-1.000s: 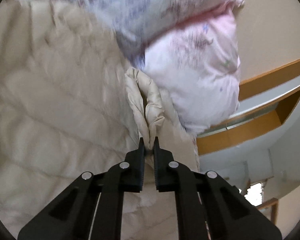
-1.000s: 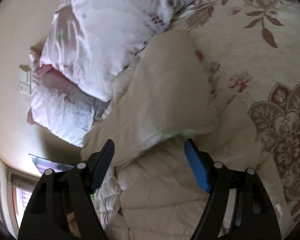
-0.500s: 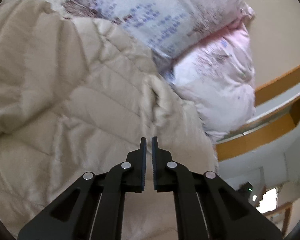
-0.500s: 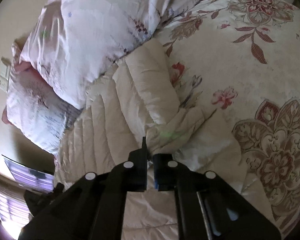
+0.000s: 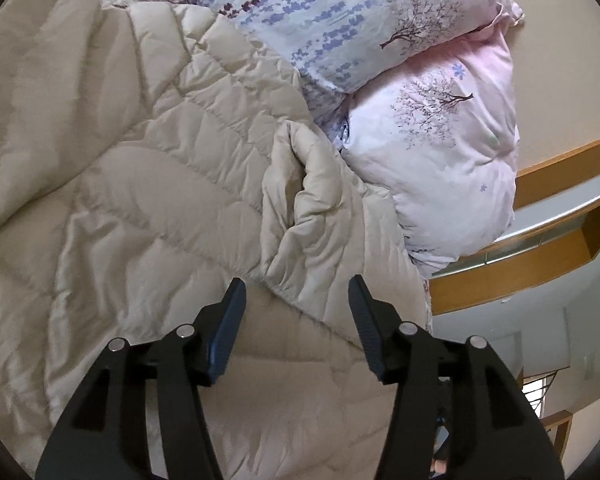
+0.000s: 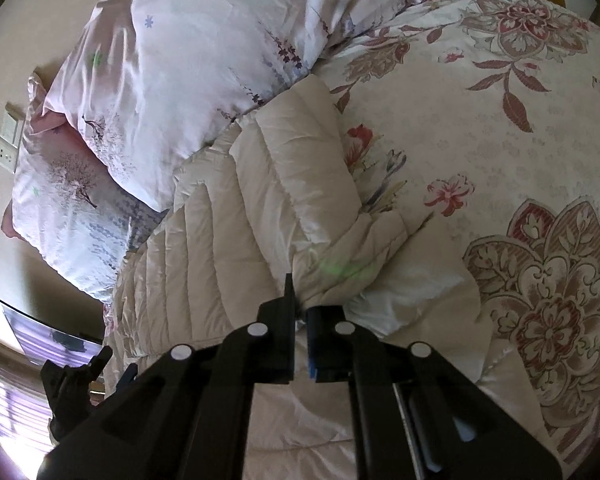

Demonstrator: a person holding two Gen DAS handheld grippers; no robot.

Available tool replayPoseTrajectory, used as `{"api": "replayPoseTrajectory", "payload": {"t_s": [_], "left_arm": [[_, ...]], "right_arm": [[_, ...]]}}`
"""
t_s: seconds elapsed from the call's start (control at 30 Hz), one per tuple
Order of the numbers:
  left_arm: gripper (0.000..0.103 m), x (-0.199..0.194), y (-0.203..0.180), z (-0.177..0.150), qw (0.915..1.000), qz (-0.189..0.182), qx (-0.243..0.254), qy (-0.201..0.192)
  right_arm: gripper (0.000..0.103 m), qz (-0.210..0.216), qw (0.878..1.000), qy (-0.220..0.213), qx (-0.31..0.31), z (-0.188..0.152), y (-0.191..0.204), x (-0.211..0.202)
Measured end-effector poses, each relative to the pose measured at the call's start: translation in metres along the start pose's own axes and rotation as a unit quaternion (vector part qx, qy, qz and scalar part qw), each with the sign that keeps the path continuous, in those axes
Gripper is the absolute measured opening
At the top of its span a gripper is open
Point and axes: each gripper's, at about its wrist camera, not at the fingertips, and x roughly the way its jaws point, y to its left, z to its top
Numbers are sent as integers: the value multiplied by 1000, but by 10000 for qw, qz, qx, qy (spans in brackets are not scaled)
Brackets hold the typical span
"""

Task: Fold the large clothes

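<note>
Cream quilted jacket spread on the bed beside two stacked pillows.

The left gripper hangs with fingers wide above a bunched fold, touching nothing. Only the right wrist view shows the floral bedspread and the right gripper, fingers narrow, pinching a jacket fold; the fabric's edge there is hidden.

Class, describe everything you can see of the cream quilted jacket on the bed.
The cream quilted jacket is puffy, stitched in channels, with a smooth, slightly shiny shell. It lies crumpled on the floral bedspread, its far edge against the pillows. A padded fold stands up ahead of the open left gripper, which holds nothing. The right gripper is shut on a bunched part of it.
</note>
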Motion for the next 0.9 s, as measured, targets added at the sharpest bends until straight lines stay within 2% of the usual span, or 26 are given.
{"api": "replayPoseTrajectory", "payload": {"t_s": [0.07, 0.13, 0.17, 0.2, 0.3, 0.4, 0.57, 0.6, 0.63, 0.7, 0.77, 0.83, 0.87, 0.9], "left_arm": [[52, 6, -1, 3, 9999, 64, -49, -110], [35, 12, 0, 7, 9998, 21, -131, -175], [18, 15, 1, 8, 9997, 13, -159, -182], [8, 16, 2, 9, 9997, 10, -181, -180], [5, 4, 5, 5, 9992, 9, -162, -365], [5, -13, 10, -2, 9987, 65, -94, -494], [5, -6, 19, -13, 9993, 286, -85, -228], [5, -5, 20, -13, 9994, 287, -99, -186], [5, -5, 20, -13, 9995, 269, -106, -153], [6, -8, 18, -13, 9996, 246, -99, -75], [9, -18, 16, -13, 9998, 167, -32, -77], [23, -32, 16, -15, 9999, 111, 9, -107], [41, -42, 18, -15, 9999, 89, 25, -146], [49, -50, 19, -16, 9998, 82, 44, -198]], "right_arm": [[5, -3, 10000, 9, 5, 0, 0, 0], [5, 0, 10000, 15, -13, -1, 1, -1], [5, 11, 10000, 12, -34, -1, 2, -2], [6, 36, 10000, 16, -55, -2, 3, -3], [6, 149, 9996, 19, -222, -7, 9, -7], [5, 43, 9995, 57, -322, -12, 12, -4], [10, -349, 9985, 253, -334, -17, 9, 9], [17, -404, 9981, 264, -381, -18, 11, 7], [32, -452, 9976, 261, -461, -20, 15, 2], [53, -544, 9961, 229, -653, -25, 26, -10], [53, -596, 9933, 168, -978, -31, 44, -25], [53, -528, 9898, 102, -1317, -36, 66, -37], [53, -467, 9861, 47, -1596, -40, 84, -43], [53, -383, 9805, 23, -1926, -45, 104, -44]]}}
